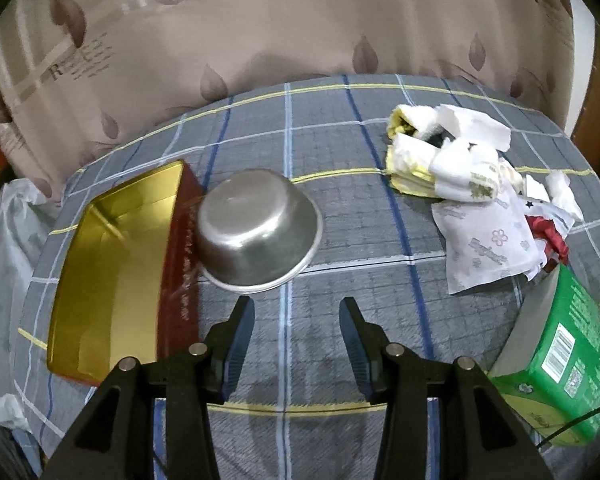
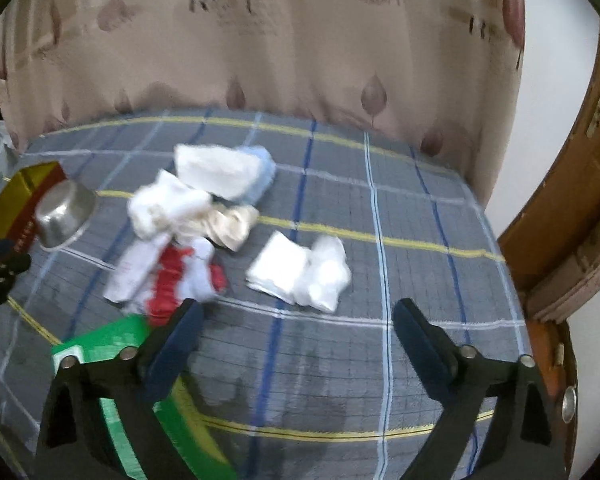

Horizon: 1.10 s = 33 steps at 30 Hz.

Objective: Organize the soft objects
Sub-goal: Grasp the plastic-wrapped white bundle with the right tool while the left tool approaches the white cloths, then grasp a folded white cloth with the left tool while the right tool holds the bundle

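Gold-lined tin box sits at the left of the left wrist view, red on the outside, open and with nothing in it. Touching its right wall is an upside-down steel bowl. Bottom centre, the left gripper hangs over bare plaid cloth with its jaws partly apart and nothing between them. Further right is the soft stuff: a heap of white and yellow folded cloths at upper right, a thin floral printed sheet below it, and a red scrap poking out beside that. A green carton lies at the lower right edge.

The right wrist view is blurry. Same tin and bowl at far left, the heap left of centre with a pale blue folded cloth at its top. A separate little pile of white folded cloths lies in the middle of the frame, apart from the heap. The right gripper is at the bottom with jaws wide and empty, and that white pile sits just above the gap.

My read is the white pile is the next pick. I'd come down square over it, get both pads around the whole stack instead of the top layer, and pinch low so it lifts as one piece. The tin looks like the obvious home, but that's a guess.
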Motion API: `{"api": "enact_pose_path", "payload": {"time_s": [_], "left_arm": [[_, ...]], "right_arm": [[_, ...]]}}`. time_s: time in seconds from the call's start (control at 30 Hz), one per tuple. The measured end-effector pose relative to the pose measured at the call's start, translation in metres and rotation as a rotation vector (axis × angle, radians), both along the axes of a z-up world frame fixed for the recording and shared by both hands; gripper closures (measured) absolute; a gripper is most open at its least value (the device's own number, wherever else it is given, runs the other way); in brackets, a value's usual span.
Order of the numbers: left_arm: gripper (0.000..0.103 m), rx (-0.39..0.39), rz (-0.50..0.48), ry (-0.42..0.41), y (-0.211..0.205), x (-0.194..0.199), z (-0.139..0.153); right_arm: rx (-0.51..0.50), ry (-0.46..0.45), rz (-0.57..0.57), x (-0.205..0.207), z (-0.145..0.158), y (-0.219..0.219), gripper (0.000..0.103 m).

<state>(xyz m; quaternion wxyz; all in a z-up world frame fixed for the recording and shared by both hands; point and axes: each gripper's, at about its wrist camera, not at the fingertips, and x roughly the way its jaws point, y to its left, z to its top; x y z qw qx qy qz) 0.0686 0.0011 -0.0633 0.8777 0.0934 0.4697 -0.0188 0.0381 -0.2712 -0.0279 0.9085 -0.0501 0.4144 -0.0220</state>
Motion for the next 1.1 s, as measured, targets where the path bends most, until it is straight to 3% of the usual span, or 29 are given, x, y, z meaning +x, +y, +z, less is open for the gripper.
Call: {"api": "enact_pose_path", "payload": {"time_s": [0.23, 0.57, 0.67, 1.1], "left_arm": [[0.058, -0.002, -0.029, 0.028, -0.01, 0.017, -0.006], [0.058, -0.038, -0.046, 0.048, -0.02, 0.041, -0.005], [0.058, -0.044, -0.066, 0.052, -0.028, 0.046, -0.004], [0.058, -0.108, -0.149, 0.096, -0.069, 0.064, 0.003]], "right_arm": [[0.019, 0.08, -0.032, 0.033, -0.03, -0.023, 0.041], [0.099, 0.108, -0.09, 0.069, -0.066, -0.045, 0.056], [0.104, 0.103, -0.101, 0.073, -0.074, -0.048, 0.073], [0.136, 0.045, -0.093, 0.069, -0.083, -0.056, 0.075]]}}
